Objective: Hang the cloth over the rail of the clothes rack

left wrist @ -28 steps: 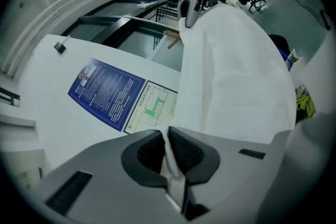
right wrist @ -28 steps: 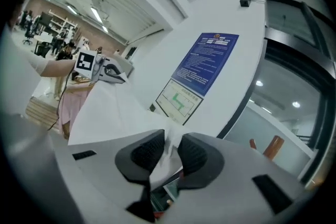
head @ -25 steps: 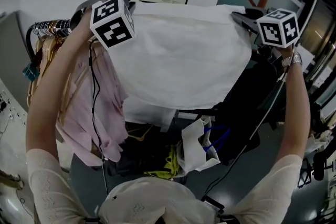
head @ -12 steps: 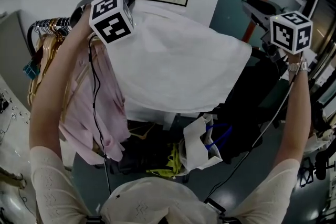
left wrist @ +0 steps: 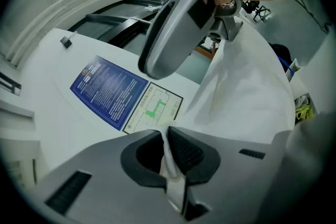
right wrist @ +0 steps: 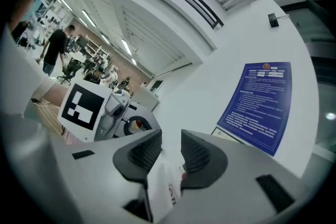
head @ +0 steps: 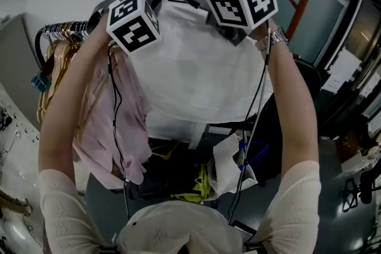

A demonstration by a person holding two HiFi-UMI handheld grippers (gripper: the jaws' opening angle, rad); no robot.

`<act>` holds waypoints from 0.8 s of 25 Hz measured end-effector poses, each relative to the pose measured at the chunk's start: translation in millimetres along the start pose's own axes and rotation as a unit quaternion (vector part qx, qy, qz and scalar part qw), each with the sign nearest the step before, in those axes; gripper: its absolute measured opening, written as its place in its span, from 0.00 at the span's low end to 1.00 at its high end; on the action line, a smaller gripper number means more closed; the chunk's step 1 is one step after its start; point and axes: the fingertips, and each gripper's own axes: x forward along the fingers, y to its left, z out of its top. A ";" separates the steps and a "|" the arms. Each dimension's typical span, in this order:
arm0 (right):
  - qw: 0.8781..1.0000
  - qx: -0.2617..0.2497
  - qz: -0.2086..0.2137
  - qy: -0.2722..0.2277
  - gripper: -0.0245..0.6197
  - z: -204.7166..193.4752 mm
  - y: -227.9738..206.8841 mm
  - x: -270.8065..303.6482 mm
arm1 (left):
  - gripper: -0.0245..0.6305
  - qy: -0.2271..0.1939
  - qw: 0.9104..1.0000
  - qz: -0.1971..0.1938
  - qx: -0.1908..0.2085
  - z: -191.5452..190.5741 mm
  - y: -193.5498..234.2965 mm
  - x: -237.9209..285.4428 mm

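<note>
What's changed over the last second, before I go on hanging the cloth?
The right gripper let go of the right corner of the cloth, its jaws have just been opening, and swung left to beside the left gripper; a white tagged strip lies between its parted jaws, unpressed. The freed corner sagged. Unchanged: the left gripper, shut on its corner, and the pink garments.

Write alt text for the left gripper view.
The left gripper has its jaws shut on an edge of the large white fabric cloth, which spreads rightward. Close above hangs the right gripper, whose jaws have just been opening, cloth loose between them.
</note>
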 end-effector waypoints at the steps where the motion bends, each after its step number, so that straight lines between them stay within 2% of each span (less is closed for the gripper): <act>1: 1.000 -0.007 0.009 0.002 0.21 1.1 1.9 10.0 | 0.07 -0.002 1.000 -0.003 0.003 0.0 -1.1 -0.2; 4: 0.996 -0.050 0.046 0.052 0.21 -10.3 10.5 31.0 | 0.07 -0.012 1.000 -0.007 0.016 4.5 -2.1 -1.0; 8: 0.983 -0.107 0.060 0.138 0.21 -49.8 10.8 51.2 | 0.07 -0.028 0.999 -0.032 -0.002 4.8 -2.9 -3.0; 13: 0.986 -0.082 0.078 0.121 0.20 -64.5 10.2 58.9 | 0.07 -0.038 0.999 -0.037 0.005 7.5 -3.5 -3.8; 14: 0.987 -0.080 0.078 0.119 0.13 -65.7 8.5 58.9 | 0.07 -0.037 0.999 -0.038 0.011 8.4 -3.8 -3.0; 15: 0.987 -0.073 0.080 0.118 0.10 -67.6 7.6 59.3 | 0.07 -0.035 0.998 -0.040 0.017 8.8 -4.5 -2.4; 20: 0.988 -0.016 0.090 0.122 0.08 -79.4 6.2 60.7 | 0.07 -0.015 0.997 -0.058 0.041 1.6 -8.5 -7.7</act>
